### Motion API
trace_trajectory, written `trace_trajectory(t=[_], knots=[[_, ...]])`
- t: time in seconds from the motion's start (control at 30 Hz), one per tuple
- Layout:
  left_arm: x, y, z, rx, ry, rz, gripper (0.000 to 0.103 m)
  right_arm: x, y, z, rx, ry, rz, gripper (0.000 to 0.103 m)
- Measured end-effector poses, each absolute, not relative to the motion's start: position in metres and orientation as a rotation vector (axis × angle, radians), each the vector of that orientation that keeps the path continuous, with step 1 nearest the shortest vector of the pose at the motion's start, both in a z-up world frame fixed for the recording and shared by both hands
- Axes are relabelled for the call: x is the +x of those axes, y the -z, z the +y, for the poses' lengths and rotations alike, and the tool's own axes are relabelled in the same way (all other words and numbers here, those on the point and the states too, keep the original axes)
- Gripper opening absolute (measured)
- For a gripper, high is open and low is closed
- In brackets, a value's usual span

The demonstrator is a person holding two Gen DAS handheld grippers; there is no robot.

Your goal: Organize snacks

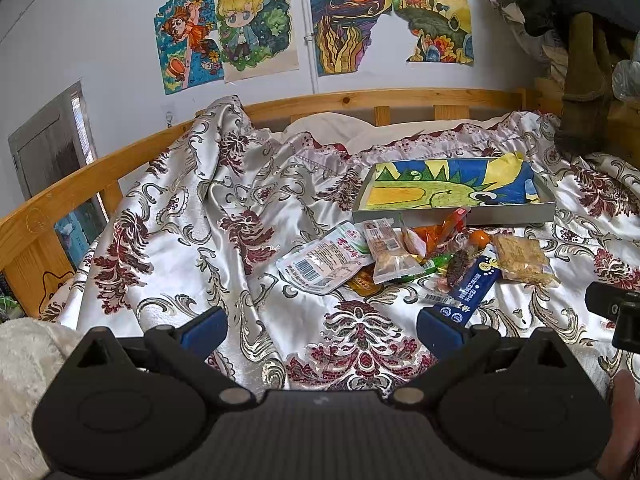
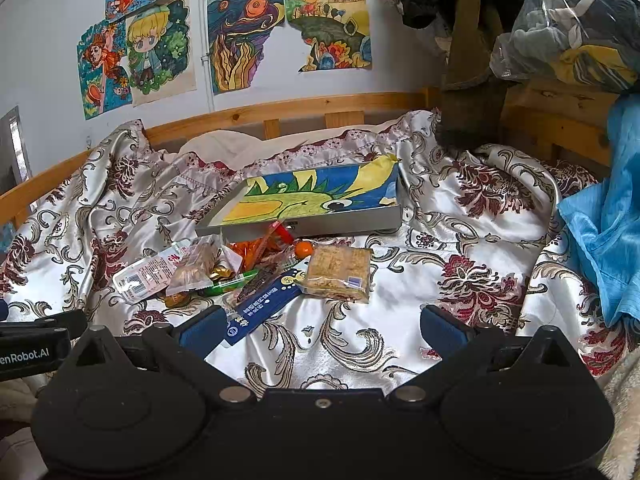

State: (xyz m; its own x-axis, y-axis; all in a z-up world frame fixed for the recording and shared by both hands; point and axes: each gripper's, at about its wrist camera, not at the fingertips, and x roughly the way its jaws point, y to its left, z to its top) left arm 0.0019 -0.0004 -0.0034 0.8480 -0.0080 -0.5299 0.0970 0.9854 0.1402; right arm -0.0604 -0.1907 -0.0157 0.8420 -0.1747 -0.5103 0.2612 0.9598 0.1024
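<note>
A pile of snack packets lies on a patterned satin bedspread (image 1: pixel 248 184): a white pouch (image 1: pixel 324 258), a clear biscuit packet (image 1: pixel 390 254), a blue stick pack (image 1: pixel 474 282), a square cracker packet (image 1: pixel 522 260) and orange sweets (image 1: pixel 438 232). Behind them sits a shallow grey box (image 1: pixel 456 214) lined with a crayon drawing. My left gripper (image 1: pixel 320 326) is open and empty, short of the pile. My right gripper (image 2: pixel 320 326) is open and empty; the blue stick pack (image 2: pixel 264 302) lies by its left finger, the cracker packet (image 2: pixel 338 272) ahead, the box (image 2: pixel 320 224) beyond.
A wooden bed rail (image 1: pixel 360 100) runs along the wall under taped drawings (image 1: pixel 248 24). A brown plush leg (image 2: pixel 468 92) hangs at the back right. A blue cloth (image 2: pixel 604 216) lies on the right. The other gripper shows at the left edge (image 2: pixel 36 340).
</note>
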Motion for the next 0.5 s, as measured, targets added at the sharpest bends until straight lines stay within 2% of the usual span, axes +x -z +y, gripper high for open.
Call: trace_trajectory(t=[0.5], knots=[[0.0035, 0.0044, -0.0086, 0.178, 0.066, 0.597, 0.103, -0.0581, 0.0176, -0.1914, 0.174, 0.234, 0.535, 0.102]])
